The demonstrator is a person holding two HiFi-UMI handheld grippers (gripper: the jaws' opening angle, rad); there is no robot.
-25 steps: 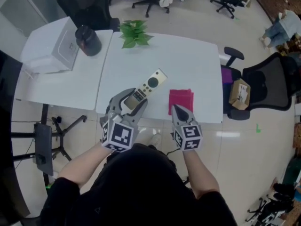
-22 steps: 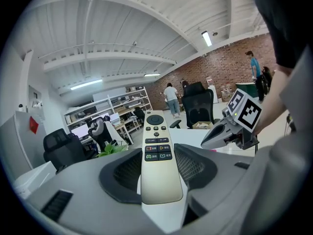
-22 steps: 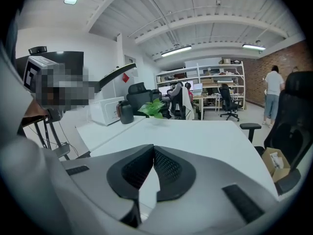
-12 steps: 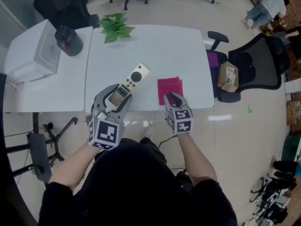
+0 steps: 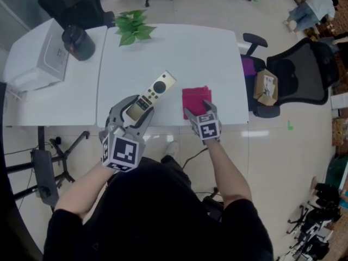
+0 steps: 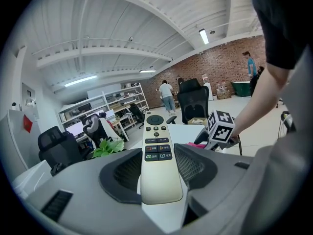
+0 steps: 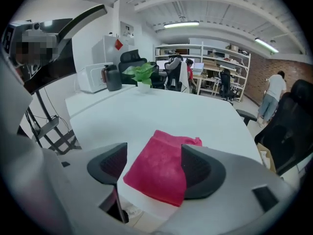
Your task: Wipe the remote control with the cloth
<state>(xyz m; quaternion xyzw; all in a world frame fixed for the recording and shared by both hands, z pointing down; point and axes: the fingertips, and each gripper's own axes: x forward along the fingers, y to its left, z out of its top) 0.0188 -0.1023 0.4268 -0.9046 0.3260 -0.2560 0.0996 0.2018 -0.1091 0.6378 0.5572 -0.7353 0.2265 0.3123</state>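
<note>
A pale gold remote control (image 5: pixel 148 97) lies slantwise over the white table (image 5: pixel 179 53), buttons up. My left gripper (image 5: pixel 132 114) is shut on its near end; in the left gripper view the remote control (image 6: pixel 157 151) sits between both pads. A folded red cloth (image 5: pixel 196 99) lies flat on the table to the right of the remote. My right gripper (image 5: pixel 199 112) is at the cloth's near edge with its jaws opening. In the right gripper view the cloth (image 7: pixel 164 173) lies between the wide-apart pads, which do not press on it.
A potted green plant (image 5: pixel 133 27) stands at the table's far edge. On the adjoining left table sit a white appliance (image 5: pixel 35 58) and a dark jar (image 5: pixel 78 42). A black office chair (image 5: pixel 296 75) with a cardboard box (image 5: pixel 265 88) stands to the right. Both grippers are at the table's front edge.
My right gripper has moved forward to the cloth's near edge, and its jaws have gone from shut to wide apart. The left gripper keeps its hold on the remote.
</note>
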